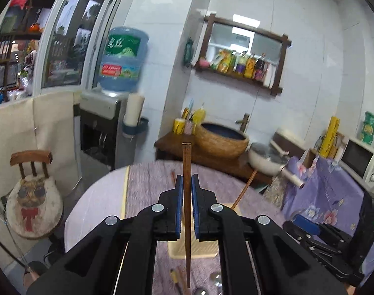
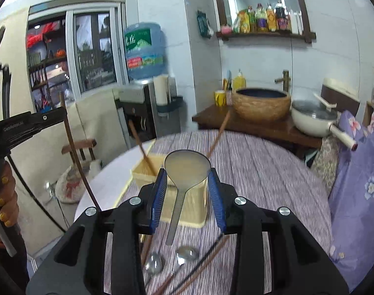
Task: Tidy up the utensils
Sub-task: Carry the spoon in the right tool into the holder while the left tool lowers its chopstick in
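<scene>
Left wrist view shows the left gripper (image 1: 186, 191) clamped on a slim brown wooden chopstick (image 1: 186, 211) held upright above the round table (image 1: 147, 186), whose purple striped cloth is blurred. Only the right wrist view shows the right gripper (image 2: 187, 191) pinching the bowl of a steel spoon (image 2: 187, 172), handle hanging down. Behind it stands a pale yellow plastic holder (image 2: 147, 172) near the table's far left edge, with chopsticks leaning in it. More spoons (image 2: 187, 253) lie at the near edge, partly hidden.
</scene>
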Available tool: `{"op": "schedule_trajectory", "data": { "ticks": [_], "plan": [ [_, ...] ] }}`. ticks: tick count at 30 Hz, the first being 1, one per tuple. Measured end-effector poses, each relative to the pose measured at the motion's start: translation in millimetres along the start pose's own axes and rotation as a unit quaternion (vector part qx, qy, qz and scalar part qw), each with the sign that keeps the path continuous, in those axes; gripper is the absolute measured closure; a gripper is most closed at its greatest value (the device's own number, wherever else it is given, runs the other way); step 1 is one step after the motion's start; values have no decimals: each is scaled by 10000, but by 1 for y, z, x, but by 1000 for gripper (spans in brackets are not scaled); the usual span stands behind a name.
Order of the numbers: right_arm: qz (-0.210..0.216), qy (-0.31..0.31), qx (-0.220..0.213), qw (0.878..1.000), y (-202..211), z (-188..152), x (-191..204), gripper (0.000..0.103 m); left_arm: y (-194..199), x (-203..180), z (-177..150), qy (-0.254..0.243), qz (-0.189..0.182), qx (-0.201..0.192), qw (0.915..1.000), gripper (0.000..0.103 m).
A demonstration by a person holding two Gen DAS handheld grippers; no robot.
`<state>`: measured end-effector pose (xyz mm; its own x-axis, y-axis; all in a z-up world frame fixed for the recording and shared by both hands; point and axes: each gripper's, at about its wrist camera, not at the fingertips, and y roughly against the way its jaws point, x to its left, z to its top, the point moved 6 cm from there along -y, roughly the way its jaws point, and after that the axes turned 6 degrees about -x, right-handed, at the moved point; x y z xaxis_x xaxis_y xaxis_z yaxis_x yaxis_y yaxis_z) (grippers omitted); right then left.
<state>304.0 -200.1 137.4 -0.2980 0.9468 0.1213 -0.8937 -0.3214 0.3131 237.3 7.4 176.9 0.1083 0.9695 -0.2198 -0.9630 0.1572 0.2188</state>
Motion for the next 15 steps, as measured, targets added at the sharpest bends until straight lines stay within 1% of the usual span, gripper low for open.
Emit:
{"op": "schedule_trajectory", "data": {
  "ticks": [2,5,6,8,11,13,15],
  "plan": [
    [-53,15,-226,9997,-2,28,2,68,-5,-11,24,-52,-105,-191,9997,95],
    [-232,112,-544,9982,-9,63,6,68,-13,-19,50,-30,-126,-481,9988,95],
    [-283,144,-584,9978,-14,72,7,68,-19,-22,59,-72,-52,-634,9979,95],
    [-352,153,-597,9975,-26,82,9,68,-28,-25,65,-168,34,-824,9965,95],
    [-532,300,-600,9963,-45,82,13,68,-45,-26,58,-189,122,-817,9964,95],
    [-577,343,-512,9964,-59,72,13,68,-58,-24,43,-211,209,-728,9969,95],
    [-607,354,-339,9970,-74,56,13,68,-66,-20,27,-191,242,-623,9976,95]
  ]
}}
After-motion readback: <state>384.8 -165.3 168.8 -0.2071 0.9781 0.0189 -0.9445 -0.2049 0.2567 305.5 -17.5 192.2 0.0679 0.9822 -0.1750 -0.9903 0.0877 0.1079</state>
